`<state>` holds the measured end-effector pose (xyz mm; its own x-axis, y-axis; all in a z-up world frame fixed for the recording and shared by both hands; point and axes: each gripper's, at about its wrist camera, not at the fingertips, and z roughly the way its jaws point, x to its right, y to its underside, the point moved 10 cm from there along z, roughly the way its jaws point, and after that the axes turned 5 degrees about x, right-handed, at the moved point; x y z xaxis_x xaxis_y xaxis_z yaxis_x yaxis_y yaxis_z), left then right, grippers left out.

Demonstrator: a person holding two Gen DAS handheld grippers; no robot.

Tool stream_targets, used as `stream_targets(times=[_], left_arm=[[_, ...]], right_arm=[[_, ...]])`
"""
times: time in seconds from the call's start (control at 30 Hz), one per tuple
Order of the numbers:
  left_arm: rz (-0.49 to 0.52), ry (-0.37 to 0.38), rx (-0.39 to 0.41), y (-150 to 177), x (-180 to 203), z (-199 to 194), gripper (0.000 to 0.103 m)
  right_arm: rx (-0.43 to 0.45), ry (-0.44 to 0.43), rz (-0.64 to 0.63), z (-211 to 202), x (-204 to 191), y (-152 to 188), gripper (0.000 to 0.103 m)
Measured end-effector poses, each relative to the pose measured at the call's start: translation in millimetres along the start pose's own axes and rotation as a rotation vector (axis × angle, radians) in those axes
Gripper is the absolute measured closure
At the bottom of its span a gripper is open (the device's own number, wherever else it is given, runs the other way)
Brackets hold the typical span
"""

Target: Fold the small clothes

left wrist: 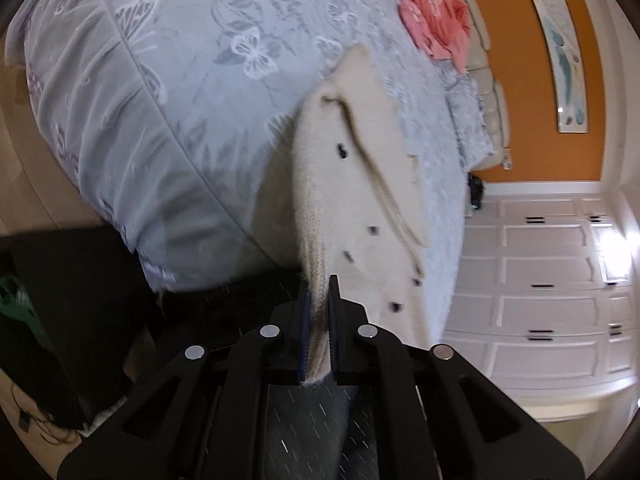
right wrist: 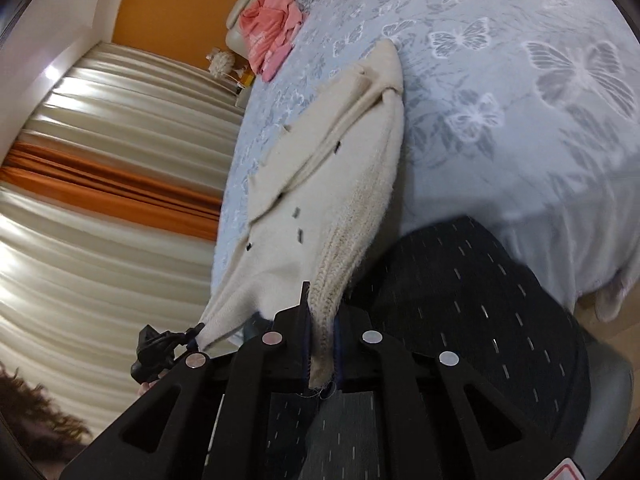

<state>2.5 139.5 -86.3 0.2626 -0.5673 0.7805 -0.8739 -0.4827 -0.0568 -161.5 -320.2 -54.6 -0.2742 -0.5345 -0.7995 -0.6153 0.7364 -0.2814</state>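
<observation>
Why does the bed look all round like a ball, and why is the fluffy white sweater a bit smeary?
Left wrist view: the fisheye lens bends the bed into a dome, and the cream sweater has smeared dark spots from motion blur; glare brightens the white cupboards. Right wrist view: same bulging bed, streaky curtains, and the sweater is soft-edged.

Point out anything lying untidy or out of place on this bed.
The pink garment lies crumpled in a heap at the far edge of the bedspread, unfolded. The cream knit sweater is only bunched because both grippers are holding its hem. Nothing else stands out.
</observation>
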Motion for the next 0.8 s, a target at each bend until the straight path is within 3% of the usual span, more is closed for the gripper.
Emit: stream_targets(times=[0.17,0.33,0.4,0.57,0.7,0.73,0.8], left_arm=[[-0.024,0.091,0.025,15,29,-54,0.097],[0.036,0.176,0.128,-16,85,-70,0.098],[0.086,0.166,0.160,-38,104,-51,0.098],[0.134,0.055,0.251,-109,126,29,0.098],[0.163,-0.069,0.318,-168,132,100,0.103],[0.167,-0.102,0.330,-186,129,121,0.103],[0.151,-0.152,0.324,-209,118,153,0.103]], right_arm=[[0.096,-0.094,0.060,-66,-10,-3,0.095],[0.222,-0.233,0.064,-94,-42,-58,0.095],[0.248,-0.275,0.077,-81,-47,-89,0.095],[0.293,-0.229,0.167,-3,-17,-175,0.095],[0.253,-0.134,0.270,77,24,-225,0.093],[0.251,-0.073,0.288,96,40,-238,0.092],[0.232,-0.022,0.330,122,60,-249,0.088]])
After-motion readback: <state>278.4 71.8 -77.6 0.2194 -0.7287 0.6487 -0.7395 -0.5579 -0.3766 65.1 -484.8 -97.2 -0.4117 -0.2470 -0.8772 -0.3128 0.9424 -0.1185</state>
